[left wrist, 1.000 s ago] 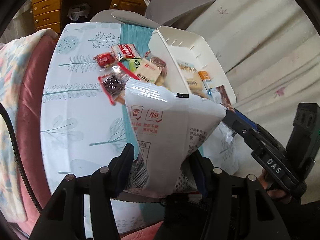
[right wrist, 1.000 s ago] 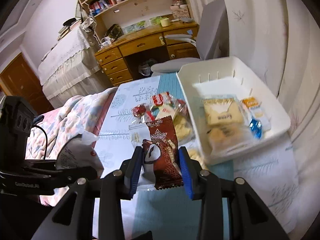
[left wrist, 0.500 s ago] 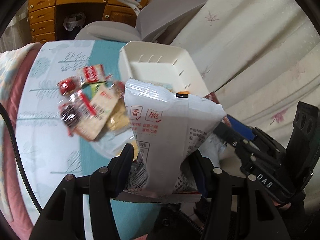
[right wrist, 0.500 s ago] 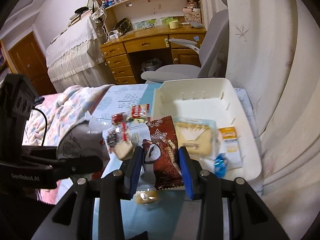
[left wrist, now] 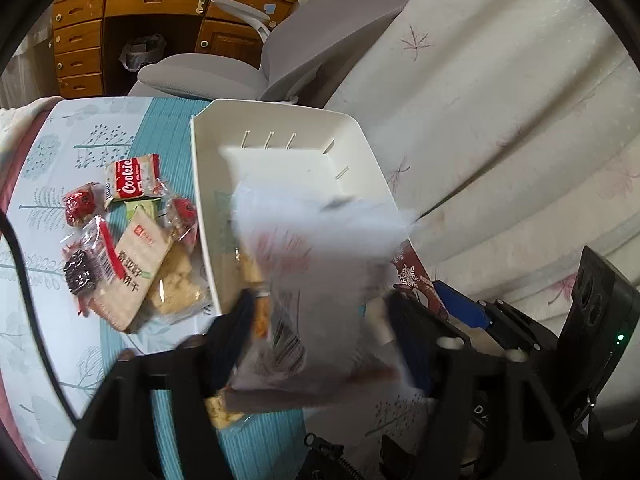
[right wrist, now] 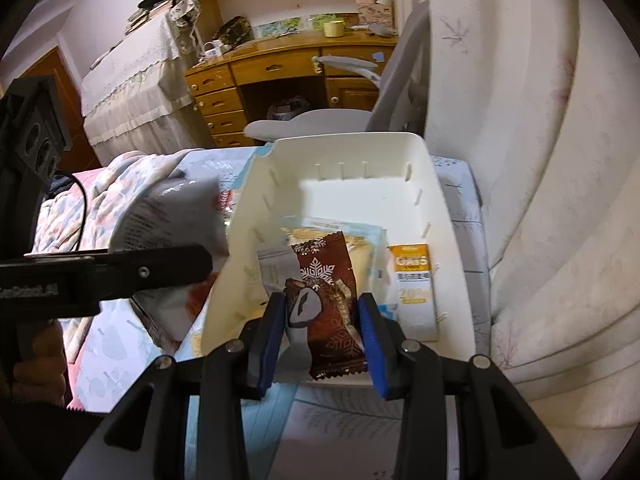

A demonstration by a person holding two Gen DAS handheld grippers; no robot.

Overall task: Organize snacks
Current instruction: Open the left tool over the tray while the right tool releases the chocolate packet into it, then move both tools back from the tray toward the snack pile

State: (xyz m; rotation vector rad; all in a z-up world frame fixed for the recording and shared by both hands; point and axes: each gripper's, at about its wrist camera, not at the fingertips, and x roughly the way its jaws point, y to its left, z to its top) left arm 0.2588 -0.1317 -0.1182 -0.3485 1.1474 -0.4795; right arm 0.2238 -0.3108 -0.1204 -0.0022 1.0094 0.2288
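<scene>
The left gripper (left wrist: 320,316) jaws have just been opening wide, freeing the blurred white foil snack bag (left wrist: 316,280) between them over the white plastic slotted basket (left wrist: 280,120). The right gripper (right wrist: 323,328) jaws pinch the brown snowflake-printed snack packet (right wrist: 326,300) above the basket's 6 o'clock edge; release only once it is inside the rim.

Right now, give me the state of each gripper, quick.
Left gripper: jaws have just been opening; the blurred white snack bag sits between them, apparently released.
Right gripper: closed on the brown snowflake packet, over the white basket.
</scene>
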